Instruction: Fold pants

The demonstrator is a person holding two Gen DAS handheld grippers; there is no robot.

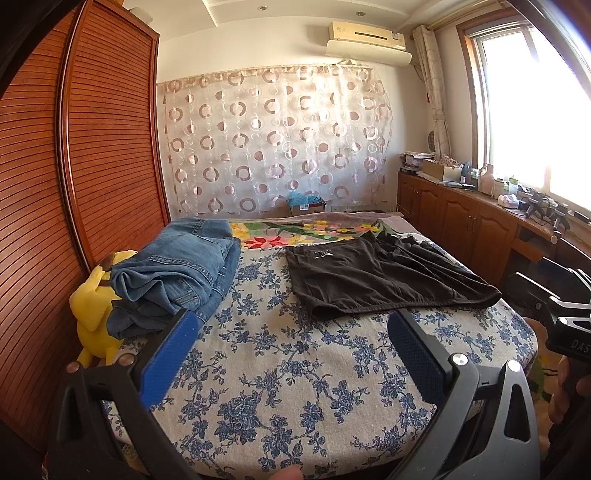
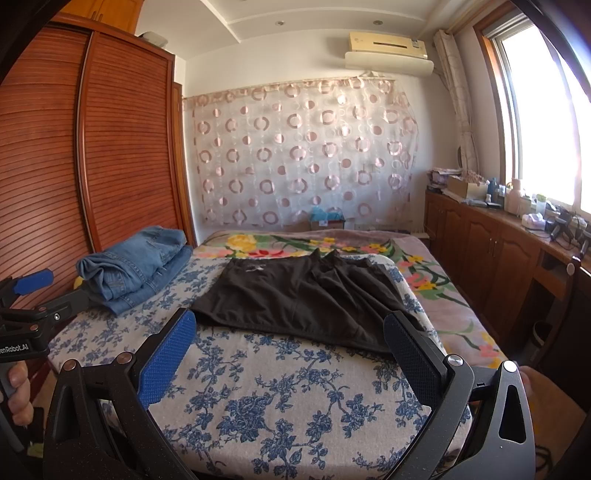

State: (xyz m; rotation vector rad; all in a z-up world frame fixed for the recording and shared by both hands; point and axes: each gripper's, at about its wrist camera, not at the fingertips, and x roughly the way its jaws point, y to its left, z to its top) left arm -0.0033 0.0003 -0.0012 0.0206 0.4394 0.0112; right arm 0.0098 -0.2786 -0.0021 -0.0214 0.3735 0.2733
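Both the left gripper [image 1: 291, 332] and right gripper [image 2: 290, 332] hover spread wide, holding nothing, over bare blue-flowered bedspread [image 1: 295, 387] at the near bed edge. Just beyond lie the black pants [image 2: 306, 295], flat; folded jeans [image 1: 177, 269] sit left, by the wardrobe [image 1: 110, 129].

A lived-in home bedroom

A bed [image 1: 295, 387] under a blue-flowered sheet fills the room — slatted wooden wardrobe [image 1: 92, 147] on one side, low wooden cabinets [image 2: 480, 251] cluttered with bottles under a sunny window [image 2: 535, 110], a circle-patterned curtain [image 1: 273, 140] and wall air conditioner [image 1: 365, 35] behind.
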